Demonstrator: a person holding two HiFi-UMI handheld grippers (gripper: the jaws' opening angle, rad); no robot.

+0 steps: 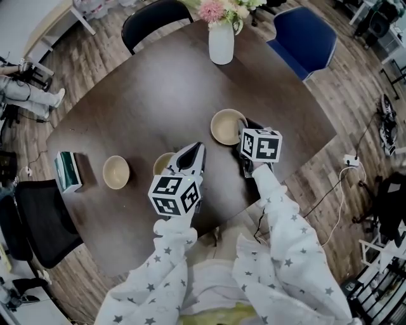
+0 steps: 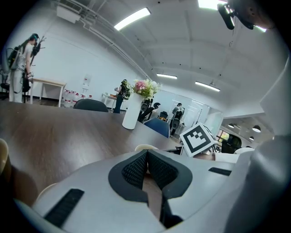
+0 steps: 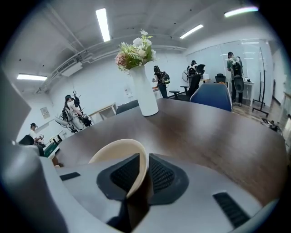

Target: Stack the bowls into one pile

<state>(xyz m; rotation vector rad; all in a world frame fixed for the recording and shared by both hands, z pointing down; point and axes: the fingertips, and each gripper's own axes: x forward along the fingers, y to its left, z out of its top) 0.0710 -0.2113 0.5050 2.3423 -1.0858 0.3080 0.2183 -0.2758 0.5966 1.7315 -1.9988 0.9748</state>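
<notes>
Three bowls [image 1: 116, 172], right tongs [image 3: 144, 160] gripping rightmost bowl [image 1: 225, 129]

- The dark table [image 1: 158, 95] is bare across the middle of the head view, so there is open passage from its left corner to just below the vase.
- A white vase [image 1: 221, 41] of flowers stands upright at top centre. It is the only tall thing on the tabletop.
- Low down, the left bowl [image 1: 116, 172] and the middle bowl [image 1: 162, 162] have a clear strip of table between them.
- The left gripper [image 1: 193, 152] fills much of the gap between the middle bowl and the right bowl [image 1: 227, 126].
- A green box [image 1: 66, 171] lies at the left edge, near the left bowl but apart from it.
- The black chair [image 1: 155, 19] and the blue chair [image 1: 304, 38] crowd the table's upper side.
</notes>
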